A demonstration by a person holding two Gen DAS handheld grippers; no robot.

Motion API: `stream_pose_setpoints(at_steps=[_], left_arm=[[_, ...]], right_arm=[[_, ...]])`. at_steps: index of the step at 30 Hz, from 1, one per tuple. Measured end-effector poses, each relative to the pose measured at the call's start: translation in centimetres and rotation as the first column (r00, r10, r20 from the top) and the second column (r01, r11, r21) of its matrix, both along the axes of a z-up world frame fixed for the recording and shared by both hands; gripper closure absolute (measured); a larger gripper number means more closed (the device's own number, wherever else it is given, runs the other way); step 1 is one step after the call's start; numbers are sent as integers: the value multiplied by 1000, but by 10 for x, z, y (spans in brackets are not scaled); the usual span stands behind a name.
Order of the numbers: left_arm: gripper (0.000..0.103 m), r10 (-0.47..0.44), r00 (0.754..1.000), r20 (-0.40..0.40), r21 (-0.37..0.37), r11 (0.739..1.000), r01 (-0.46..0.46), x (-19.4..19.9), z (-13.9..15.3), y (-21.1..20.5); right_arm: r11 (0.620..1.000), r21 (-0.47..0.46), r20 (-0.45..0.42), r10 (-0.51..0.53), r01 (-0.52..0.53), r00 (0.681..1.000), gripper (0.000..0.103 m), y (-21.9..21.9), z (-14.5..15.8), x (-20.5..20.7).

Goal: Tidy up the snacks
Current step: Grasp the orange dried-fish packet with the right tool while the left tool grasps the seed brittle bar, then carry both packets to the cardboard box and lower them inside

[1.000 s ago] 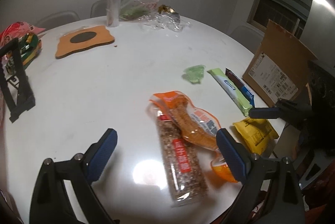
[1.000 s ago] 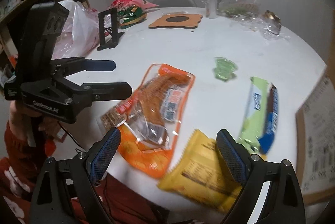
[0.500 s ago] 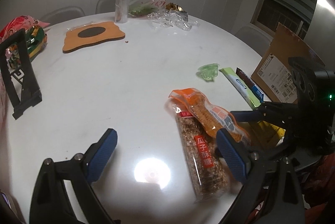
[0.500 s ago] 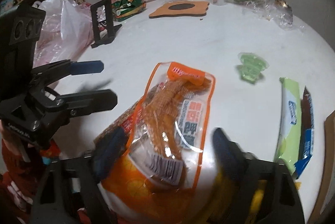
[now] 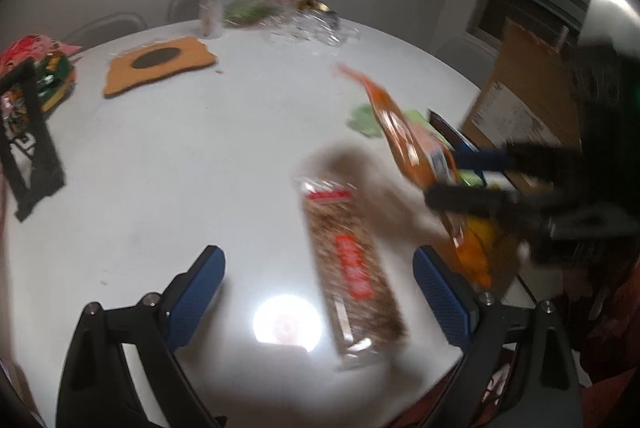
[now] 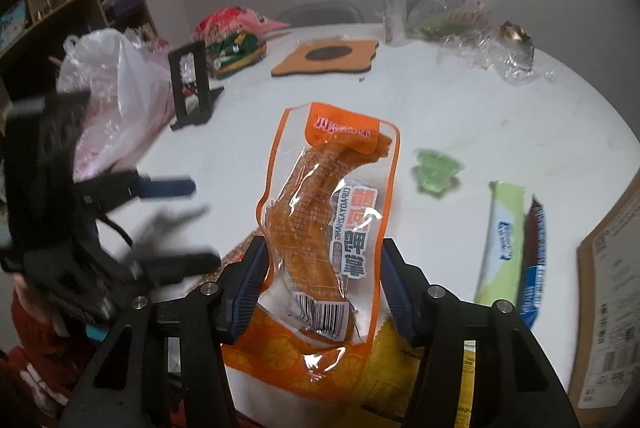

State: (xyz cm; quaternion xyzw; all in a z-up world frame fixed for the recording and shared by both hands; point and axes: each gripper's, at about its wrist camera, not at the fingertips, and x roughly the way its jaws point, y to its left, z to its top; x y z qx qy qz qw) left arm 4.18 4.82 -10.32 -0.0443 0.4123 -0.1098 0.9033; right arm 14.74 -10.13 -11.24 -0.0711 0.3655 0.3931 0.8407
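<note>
Right wrist view has the action: the right gripper (image 6: pixel 322 284) is closing its jaws on the orange pouch (image 6: pixel 332 211), blue pads pressing both sides of its lower half, and the pouch tilts up off the white table (image 6: pixel 248 147) near the front edge; from the left wrist view the same pouch (image 5: pixel 404 135) slants clear of the tabletop, held by the right gripper (image 5: pixel 466 179) toward the right edge; the left gripper (image 5: pixel 318 286) hangs over the near edge with its fingers spread wide and nothing between them but bare table, the seed bar pack (image 5: pixel 352 264) lying flat just inside the right pad, untouched; a yellow packet (image 6: pixel 400 364) sits under the lifted pouch at the front edge, and the green bar (image 6: pixel 500 240) and dark bar (image 6: pixel 534 248) lie side by side beside the cardboard box (image 6: pixel 608 300) at the right edge; by my reading this is the pick-up step for the pouch, grip just taking; next it wants a firm pinch, a clean lift over the yellow packet, then a carry toward the box, if that is the destination; that much I cannot tell.
</note>
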Motion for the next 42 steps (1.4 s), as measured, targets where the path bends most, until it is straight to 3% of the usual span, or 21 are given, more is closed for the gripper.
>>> stream_pose_setpoints(at_steps=[1, 6, 8, 12, 18, 33, 42], left_arm=[[12, -8, 1000, -5, -2, 1000, 8, 0, -2, -4], [43, -11, 999, -46, 29, 999, 13, 3, -15, -22], [46, -2, 999, -38, 47, 999, 4, 1, -16, -26], [62, 19, 1000, -22, 110, 994, -17, -2, -17, -34], [63, 15, 1000, -3, 146, 989, -14, -2, -18, -37], [64, 41, 998, 42, 129, 991, -46, 11, 5, -19], [64, 44, 999, 31, 116, 992, -47, 14, 3, -14]], right_arm=[[1000, 9, 2, -1, 1, 1000, 51, -3, 2, -1], [1000, 30, 25, -6, 5, 1000, 51, -10, 12, -2], [999, 34, 32, -3, 2, 999, 51, -11, 15, -3], [1000, 30, 42, 1, -2, 999, 51, -18, 17, -5], [1000, 21, 52, -8, 7, 999, 51, -29, 18, -7], [1000, 2, 79, -1, 0, 997, 53, -37, 37, -4], [1000, -27, 42, 16, -15, 999, 53, -36, 28, 1]])
